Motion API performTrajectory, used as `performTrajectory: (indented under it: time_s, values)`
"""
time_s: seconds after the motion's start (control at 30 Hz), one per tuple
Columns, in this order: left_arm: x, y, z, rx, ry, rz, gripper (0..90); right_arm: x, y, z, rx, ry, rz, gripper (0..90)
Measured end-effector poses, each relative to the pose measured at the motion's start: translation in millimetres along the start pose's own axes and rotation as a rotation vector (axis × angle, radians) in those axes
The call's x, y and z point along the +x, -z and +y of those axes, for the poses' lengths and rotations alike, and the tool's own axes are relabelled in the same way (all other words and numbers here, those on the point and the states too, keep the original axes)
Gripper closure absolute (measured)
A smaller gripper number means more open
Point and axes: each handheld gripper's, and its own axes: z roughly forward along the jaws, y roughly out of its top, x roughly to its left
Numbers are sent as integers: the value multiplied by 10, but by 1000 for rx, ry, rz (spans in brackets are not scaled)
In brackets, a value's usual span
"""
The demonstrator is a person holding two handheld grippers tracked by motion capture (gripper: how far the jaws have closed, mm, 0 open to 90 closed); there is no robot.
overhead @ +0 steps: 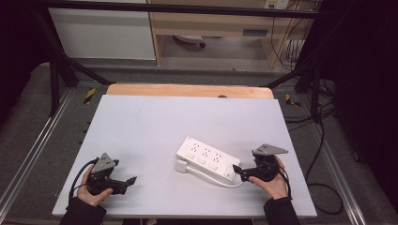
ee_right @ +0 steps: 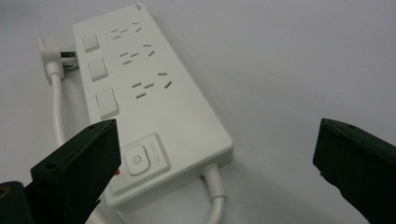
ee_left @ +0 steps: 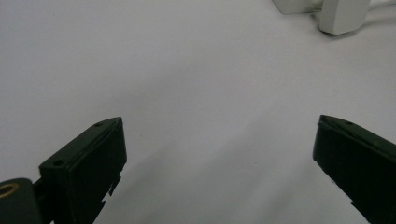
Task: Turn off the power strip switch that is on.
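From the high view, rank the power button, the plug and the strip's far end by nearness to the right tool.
1. Power button: strip's near end, just left of the right tool.
2. Plug: beside the strip's near long edge, farther left.
3. Far end: up-left, toward the table's middle.

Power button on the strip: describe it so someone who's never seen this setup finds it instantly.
On the light grey table, find the white power strip lying right of centre. Go to its end nearest the right gripper, where the cord exits. The power button is the square key with a power symbol, set in a recessed panel, unlike the three blank rocker switches beside the sockets.
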Motion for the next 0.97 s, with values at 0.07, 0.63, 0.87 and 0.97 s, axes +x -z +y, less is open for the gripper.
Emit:
performTrajectory:
  time_s: [0.07,0.63,0.87,0.97]
  values:
    - [-2,-3,0,1,-1,0,26,-44,20,-46,1,-6,-1,14]
    - [-6,-18,-6,11,-11,-8,26,-289,151,-430,27,-9,-15,14]
    - [-21,-23,0,18,-16,-9,23,-304,159,-461,35,-6,-11,14]
    - [-18,-25,5,18,-15,-9,23,-311,164,-459,35,-11,-11,14]
